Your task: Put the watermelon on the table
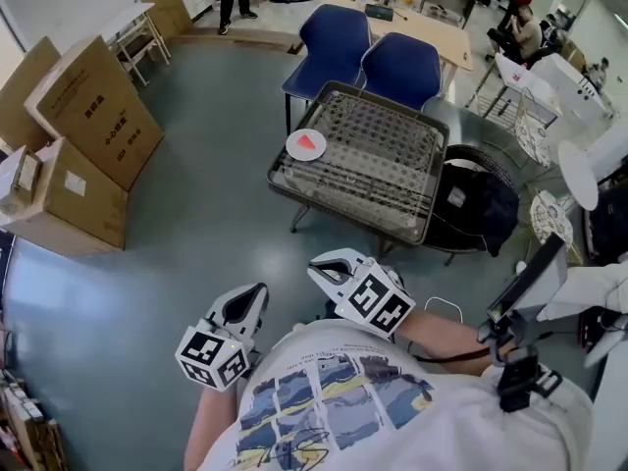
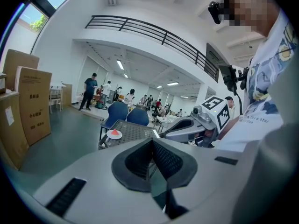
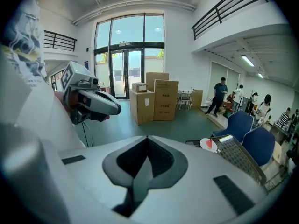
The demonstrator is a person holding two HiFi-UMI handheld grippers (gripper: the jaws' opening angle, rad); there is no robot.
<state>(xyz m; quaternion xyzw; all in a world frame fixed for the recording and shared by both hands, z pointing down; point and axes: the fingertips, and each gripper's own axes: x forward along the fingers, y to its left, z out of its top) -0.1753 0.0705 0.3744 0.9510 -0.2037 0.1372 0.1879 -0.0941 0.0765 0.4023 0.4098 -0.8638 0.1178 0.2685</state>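
Several cardboard boxes [image 1: 93, 116] stand at left on the grey floor. Mesh-top table [image 1: 383, 170] sits mid-room, with two blue chairs [image 1: 402, 67] just behind its far edge. Left gripper [image 1: 253, 300] and right gripper [image 1: 324, 268] are both held close to the person's chest, well apart from the table. Both have their jaws clenched together with nothing between them. White plate [image 1: 292, 149] rests on the table's near-left part, and the watermelon [image 1: 308, 142], a red slice, lies on that plate.

Grey-green floor [image 2: 70, 127] ahead of my left gripper [image 2: 152, 164]; cardboard boxes [image 2: 32, 101] to its left; blue chairs [image 2: 127, 115] far ahead. Beyond my right gripper [image 3: 145, 169], tall glass doors [image 3: 128, 64] admit daylight; railed balcony [image 3: 233, 6] overhead.
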